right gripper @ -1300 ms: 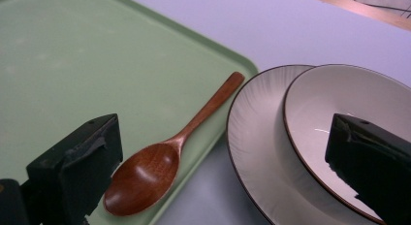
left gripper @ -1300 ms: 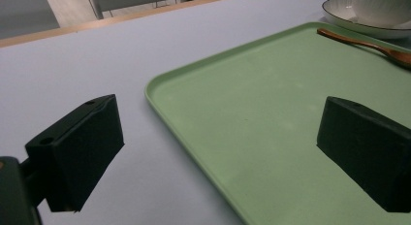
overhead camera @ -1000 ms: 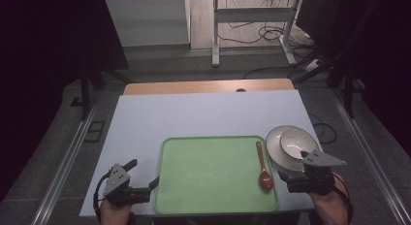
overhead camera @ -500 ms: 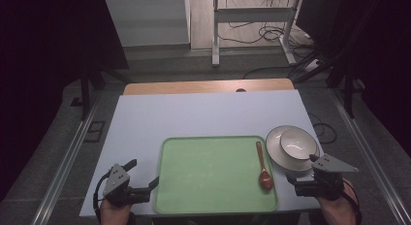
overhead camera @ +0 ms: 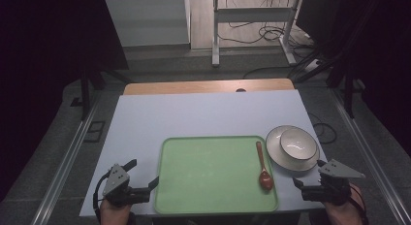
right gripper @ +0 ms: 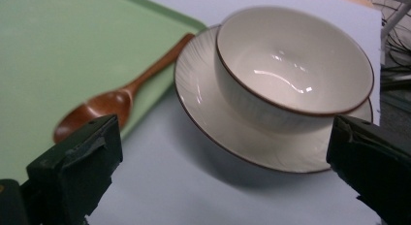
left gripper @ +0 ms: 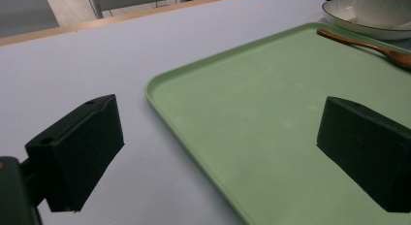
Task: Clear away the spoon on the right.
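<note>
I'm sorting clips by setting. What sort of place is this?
Probably a lab or recording workspace, not a home: a white table on a bare frame, loose cables across the floor, dark surroundings, and only a staged green tray.

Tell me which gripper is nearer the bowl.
Right. The right gripper sits just below the bowl; the left gripper is across the tray, far left.

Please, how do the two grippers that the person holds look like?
Both are black. The left gripper and the right gripper each carry a grey three-cornered plate on top. The jaws are blocky black pads. A black cable loops beside the left one.
</note>
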{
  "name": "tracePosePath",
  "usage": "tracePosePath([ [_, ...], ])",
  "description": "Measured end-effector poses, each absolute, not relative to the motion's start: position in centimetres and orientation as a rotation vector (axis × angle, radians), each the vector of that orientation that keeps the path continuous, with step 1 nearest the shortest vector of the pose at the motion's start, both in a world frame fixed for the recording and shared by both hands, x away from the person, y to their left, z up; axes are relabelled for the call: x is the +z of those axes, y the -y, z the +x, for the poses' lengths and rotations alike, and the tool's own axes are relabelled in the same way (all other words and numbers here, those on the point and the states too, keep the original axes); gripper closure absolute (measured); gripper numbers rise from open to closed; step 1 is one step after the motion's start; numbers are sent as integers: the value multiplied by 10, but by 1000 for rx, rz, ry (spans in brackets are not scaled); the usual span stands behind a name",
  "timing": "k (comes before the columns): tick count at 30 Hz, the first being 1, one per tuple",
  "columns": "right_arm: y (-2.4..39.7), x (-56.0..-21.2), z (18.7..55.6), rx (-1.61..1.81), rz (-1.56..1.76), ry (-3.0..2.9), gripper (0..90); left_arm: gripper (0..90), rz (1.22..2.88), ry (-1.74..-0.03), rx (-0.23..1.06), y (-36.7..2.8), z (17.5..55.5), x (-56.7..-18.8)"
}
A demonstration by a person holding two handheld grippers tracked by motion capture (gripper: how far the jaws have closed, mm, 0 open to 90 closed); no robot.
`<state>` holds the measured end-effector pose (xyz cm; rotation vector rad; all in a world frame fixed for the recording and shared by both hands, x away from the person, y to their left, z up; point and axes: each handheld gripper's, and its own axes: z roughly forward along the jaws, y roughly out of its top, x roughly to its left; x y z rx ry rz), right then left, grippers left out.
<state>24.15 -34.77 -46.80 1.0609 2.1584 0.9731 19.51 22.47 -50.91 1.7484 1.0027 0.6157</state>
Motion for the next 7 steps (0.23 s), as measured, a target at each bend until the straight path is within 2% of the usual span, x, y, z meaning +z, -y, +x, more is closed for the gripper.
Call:
tracePosePath([
  [7, 351, -476, 245, 924, 1098, -2171, 0, 26, 1751, -1001, 617, -224, 195, -509],
])
